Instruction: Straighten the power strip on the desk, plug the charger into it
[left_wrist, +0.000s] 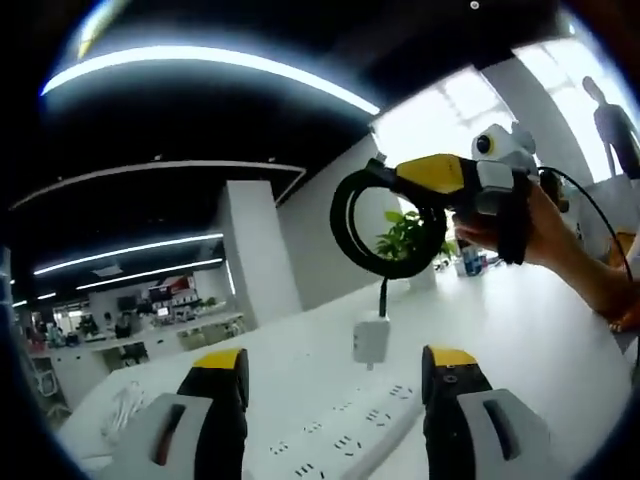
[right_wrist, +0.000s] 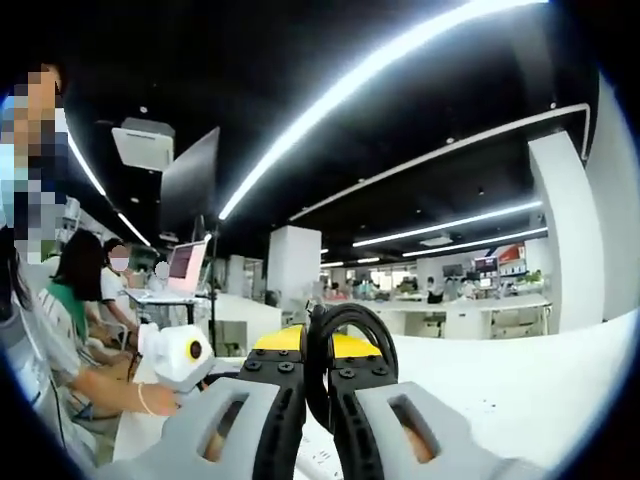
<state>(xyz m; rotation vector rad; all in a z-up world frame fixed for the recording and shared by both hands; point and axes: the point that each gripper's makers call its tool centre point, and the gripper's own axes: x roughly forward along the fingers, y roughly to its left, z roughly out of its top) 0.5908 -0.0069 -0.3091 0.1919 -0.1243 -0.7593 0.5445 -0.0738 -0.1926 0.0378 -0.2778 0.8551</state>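
Note:
A white power strip (left_wrist: 345, 440) lies on the white desk (left_wrist: 540, 330), between and beyond the jaws of my left gripper (left_wrist: 335, 362), which stands open with nothing in it. Above it a white charger block (left_wrist: 370, 340) hangs from a black cable; I cannot tell if it touches the strip. The cable's coiled loop (left_wrist: 385, 225) is held higher up by my right gripper (left_wrist: 392, 178), which comes in from the right in a person's hand (left_wrist: 545, 235). In the right gripper view my right gripper (right_wrist: 320, 365) is shut on that black loop (right_wrist: 350, 325).
A potted plant (left_wrist: 405, 235) and bottles (left_wrist: 470, 262) stand at the desk's far side. A loose white cable (left_wrist: 120, 405) lies on the desk at the left. People sit by a laptop (right_wrist: 185, 265) at the left of the right gripper view. A person (left_wrist: 610, 120) stands at the window.

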